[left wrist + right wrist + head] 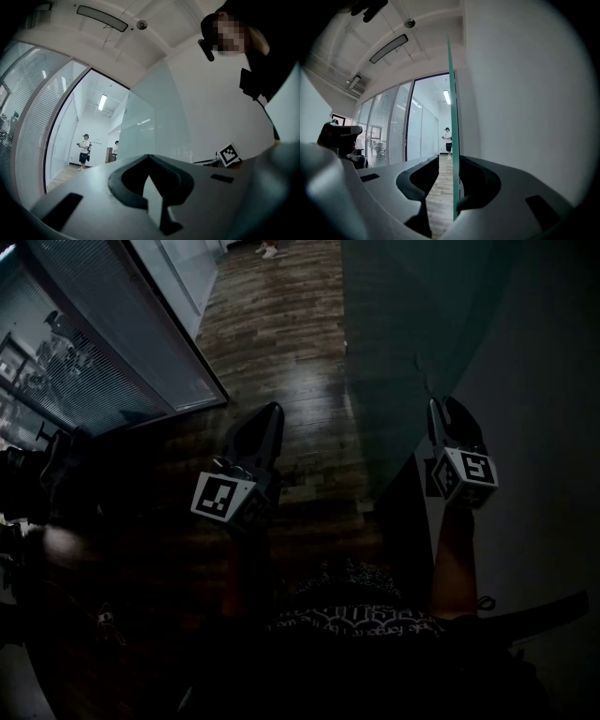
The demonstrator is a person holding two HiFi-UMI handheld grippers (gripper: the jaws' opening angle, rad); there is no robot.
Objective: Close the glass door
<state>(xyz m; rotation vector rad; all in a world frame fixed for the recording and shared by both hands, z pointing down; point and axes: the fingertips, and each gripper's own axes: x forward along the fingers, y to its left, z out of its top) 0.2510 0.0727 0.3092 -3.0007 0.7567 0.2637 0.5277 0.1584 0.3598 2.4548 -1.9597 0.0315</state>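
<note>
Right gripper (449,161) jaws stood apart, straddling the edge of the glass door (453,140); the pane lay nearer the right jaw, with wooden floor (440,197) visible in the gap. Door sat at 1 o'clock in the head view. Left gripper (148,159) jaws were together at the tips, empty, at 11 o'clock.

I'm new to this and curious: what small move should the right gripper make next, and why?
Probably shut the right gripper on the glass door's edge: its jaws stand apart with that edge between them, so nothing grips the door yet. The left gripper is shut and empty.
</note>
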